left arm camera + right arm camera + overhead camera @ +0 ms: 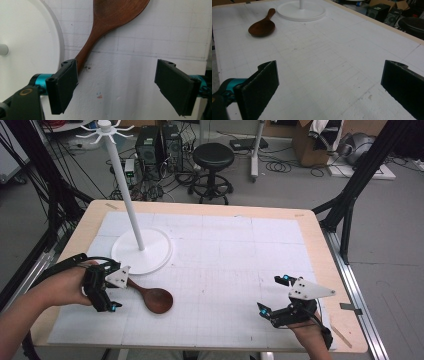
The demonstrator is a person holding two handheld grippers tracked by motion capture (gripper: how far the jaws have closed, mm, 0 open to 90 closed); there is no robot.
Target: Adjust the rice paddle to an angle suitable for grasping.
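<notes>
Spoon: one dark brown wooden spoon (150, 296) with a smooth oval bowl and a short tapering handle. It lies flat on the mat at the table's front left, handle end towards the left gripper, bowl towards the table's middle, just in front of the stand's base.

Left gripper: one black two-jaw gripper with teal fittings (106, 290), held in the person's left hand (67, 287). In the left gripper view its flat matt pads stand wide apart. The spoon's handle tip (82, 56) sits beside one pad's inner edge; whether it touches the pad cannot be told. Neither pad presses on it, and bare mat shows between the pads.

Right gripper: one matching black two-jaw gripper (272, 295) with a grey three-cornered plate on top, at the table's front right, well apart from the spoon. Its jaws are spread wide over bare mat, holding nothing.

Stand: one white stand (124, 195), a thin round pole rising from a flat circular disc base (155, 252), with small hooked arms at its top.

Mat: one white sheet printed with a fine grey grid (225, 265), slightly scuffed and stained in the gripper views.

Table: one light wooden table (320, 245) with rounded corners, its edge showing around the mat.

Stool: one black round-seated stool (213, 156) on the grey floor beyond the table.
</notes>
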